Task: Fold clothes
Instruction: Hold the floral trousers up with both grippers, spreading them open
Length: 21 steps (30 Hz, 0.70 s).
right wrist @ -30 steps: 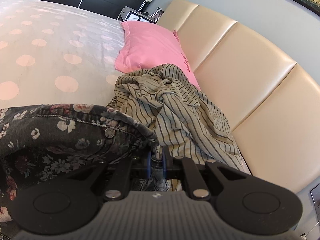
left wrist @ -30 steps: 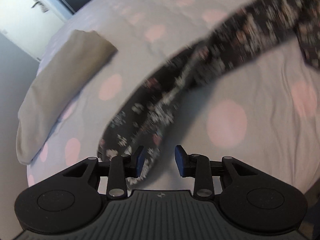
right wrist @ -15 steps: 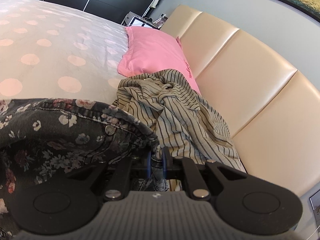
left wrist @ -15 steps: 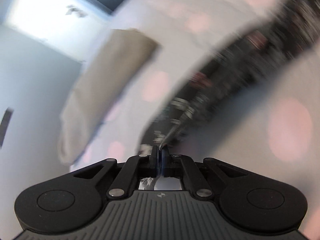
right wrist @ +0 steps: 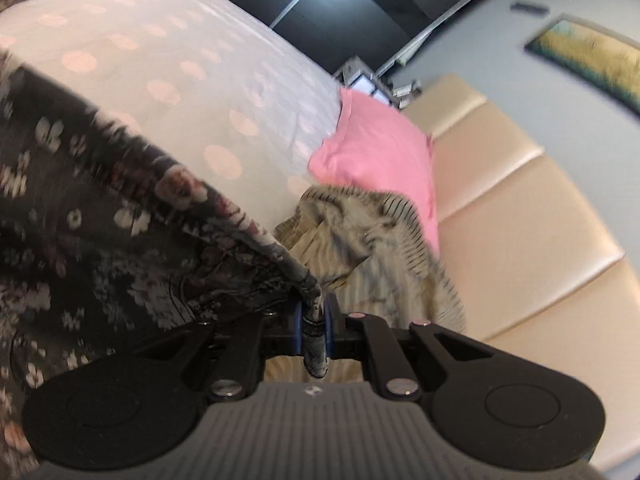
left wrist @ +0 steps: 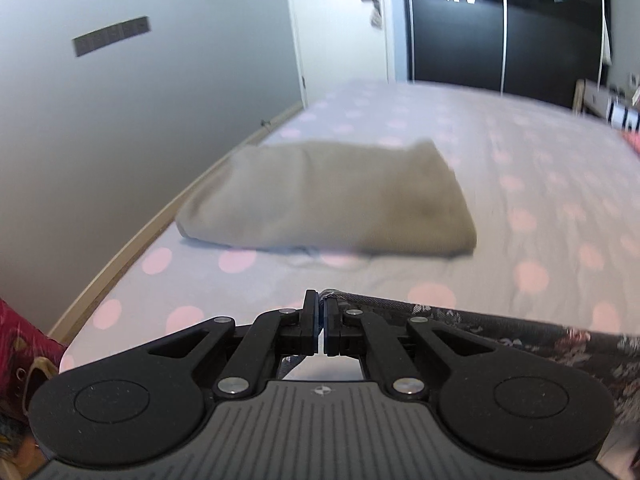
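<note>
A dark floral garment (left wrist: 500, 328) stretches away to the right from my left gripper (left wrist: 321, 312), which is shut on its edge above the polka-dot bed (left wrist: 540, 184). In the right wrist view the same floral garment (right wrist: 100, 232) fills the left side, and my right gripper (right wrist: 313, 320) is shut on a bunched strip of it. A folded beige garment (left wrist: 332, 200) lies on the bed ahead of the left gripper. A crumpled striped shirt (right wrist: 360, 240) lies just beyond the right gripper.
A pink pillow (right wrist: 384, 148) rests against the cream padded headboard (right wrist: 532, 216). The bed's left edge (left wrist: 132, 248) runs along a grey wall. A white door (left wrist: 340, 20) and dark wardrobe (left wrist: 500, 28) stand beyond the bed. Red fabric (left wrist: 20, 344) shows at the far left.
My left gripper closed on the floral garment's edge, rose and rolled, now facing the folded beige garment and the door. The right gripper rolled and shifted, still gripping the garment.
</note>
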Available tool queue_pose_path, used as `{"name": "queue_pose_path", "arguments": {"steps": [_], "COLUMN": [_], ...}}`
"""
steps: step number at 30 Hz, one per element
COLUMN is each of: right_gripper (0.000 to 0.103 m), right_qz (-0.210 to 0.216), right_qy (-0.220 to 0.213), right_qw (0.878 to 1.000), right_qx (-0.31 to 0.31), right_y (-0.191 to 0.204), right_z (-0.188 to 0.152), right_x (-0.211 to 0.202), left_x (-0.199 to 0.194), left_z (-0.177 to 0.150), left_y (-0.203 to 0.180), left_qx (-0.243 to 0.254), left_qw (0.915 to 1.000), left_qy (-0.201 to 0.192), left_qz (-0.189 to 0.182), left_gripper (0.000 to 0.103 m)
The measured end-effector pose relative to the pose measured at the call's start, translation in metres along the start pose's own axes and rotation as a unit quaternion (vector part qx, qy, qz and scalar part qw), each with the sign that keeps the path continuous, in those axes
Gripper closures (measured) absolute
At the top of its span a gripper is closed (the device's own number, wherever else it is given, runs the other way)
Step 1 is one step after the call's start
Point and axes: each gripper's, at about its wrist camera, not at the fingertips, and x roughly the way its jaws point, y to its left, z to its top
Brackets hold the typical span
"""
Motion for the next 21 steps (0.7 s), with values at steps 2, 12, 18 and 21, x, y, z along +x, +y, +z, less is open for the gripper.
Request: {"name": "queue_pose_path", "arguments": {"steps": [2,12,18,21], "right_gripper": [0.092,0.091,0.091,0.091], "right_qz": [0.0,-0.151,-0.207,-0.161], "right_qy": [-0.013,-0.165,-0.214,-0.187], "right_qw": [1.0,0.964,0.939,0.954], "right_qx": [0.017,0.144,0.172,0.171], "right_y": [-0.015,-0.105,-0.124,-0.116], "right_z": [0.002,-0.008,-0.005,0.006], "right_x": [-0.023,-0.192,-0.234,-0.207], "left_x": [-0.015,-0.128,-0.153,-0.119], "left_z": [0.012,0.037,0.044,0.048], "left_y": [0.004,0.046,0.057,0.047], "left_qx": [-0.01,-0.083,-0.093,-0.068], "left_qw": [0.9998,0.9861,0.9843,0.9926], "left_qy": [-0.018,-0.138,-0.14,-0.095], "left_qz": [-0.001,-0.041,-0.055,-0.031], "left_gripper": [0.102,0.102,0.102,0.102]}}
